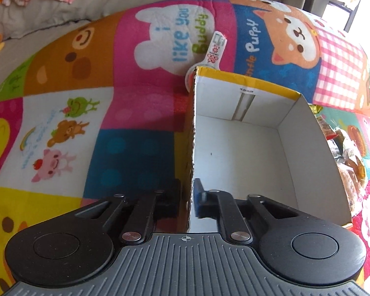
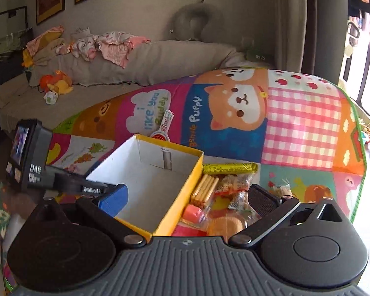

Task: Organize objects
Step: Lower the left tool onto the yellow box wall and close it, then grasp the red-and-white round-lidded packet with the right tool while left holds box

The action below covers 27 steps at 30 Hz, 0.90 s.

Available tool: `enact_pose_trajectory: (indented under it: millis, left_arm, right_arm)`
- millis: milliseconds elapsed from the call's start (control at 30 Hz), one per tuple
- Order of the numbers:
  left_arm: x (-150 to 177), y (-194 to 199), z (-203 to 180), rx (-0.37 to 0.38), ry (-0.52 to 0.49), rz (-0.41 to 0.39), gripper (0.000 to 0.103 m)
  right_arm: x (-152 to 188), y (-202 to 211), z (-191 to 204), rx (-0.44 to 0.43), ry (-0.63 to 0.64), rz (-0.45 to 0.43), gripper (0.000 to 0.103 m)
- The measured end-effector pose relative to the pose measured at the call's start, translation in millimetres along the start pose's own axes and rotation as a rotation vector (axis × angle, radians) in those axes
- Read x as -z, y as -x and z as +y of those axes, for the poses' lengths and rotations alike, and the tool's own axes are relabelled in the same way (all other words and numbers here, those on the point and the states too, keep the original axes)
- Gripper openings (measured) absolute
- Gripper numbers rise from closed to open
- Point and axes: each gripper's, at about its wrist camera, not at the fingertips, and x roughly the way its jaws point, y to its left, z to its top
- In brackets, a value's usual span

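A yellow cardboard box [image 1: 236, 148] with a white, empty inside stands on a colourful cartoon mat [image 1: 86, 98]. My left gripper [image 1: 187, 197] is shut on the box's left wall, one finger outside and one inside. The box [image 2: 157, 172] also shows in the right wrist view, with the left gripper's body at its left edge. My right gripper [image 2: 187, 197] is open and empty, above a heap of snack packets [image 2: 222, 197] right of the box: biscuit sticks, a yellow bar, pink and orange wrapped pieces. A white and red packet [image 1: 215, 49] lies behind the box.
The mat [image 2: 296, 128] covers a raised surface that ends at the right near a bright window. A beige sofa [image 2: 111, 74] with baby clothes and soft toys stands behind. Snack packets [image 1: 350, 162] show right of the box in the left wrist view.
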Motion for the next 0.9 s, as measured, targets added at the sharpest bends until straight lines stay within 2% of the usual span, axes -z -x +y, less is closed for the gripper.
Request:
enact_pose_trajectory:
  millis: [200,233,267,333,500,600,667,733,833,900]
  left_arm:
    - [5,2,8,0.033,0.015,0.008,0.01]
    - [5,2,10,0.044,0.024,0.011,0.01]
    - [6,2,12,0.051,0.031,0.011,0.01]
    - [6,2,14,0.063,0.04,0.007,0.011]
    - [6,1,20,0.099,0.067,-0.002,0.011]
    - [6,2,21,0.107,0.078,-0.01,0.012]
    - [7,2,21,0.111,0.08,-0.014,0.012]
    - [8,3,22,0.116,0.087,-0.019,0.012]
    - [10,2,21,0.11,0.101,-0.024,0.012]
    - [12,4,19,0.1,0.112,-0.032,0.012]
  right_arm:
    - [-73,-100,3,-0.038,-0.15,0.1,0.102]
    - [-83,-121,4,-0.033,-0.175,0.114,0.099]
    - [-90,-140,6,-0.026,-0.191,0.129,0.091]
    - [-103,-181,10,-0.005,-0.228,0.165,0.083]
    - [-118,-257,35,0.032,-0.254,0.204,0.08]
    - [-121,-291,53,0.114,-0.216,0.208,0.063]
    - [-118,-306,57,0.17,-0.208,0.224,0.042]
    - [-116,-307,56,0.193,-0.212,0.223,0.028]
    - [-118,-282,41,0.122,-0.272,0.205,0.023]
    - [-124,-248,28,0.096,-0.285,0.15,0.023]
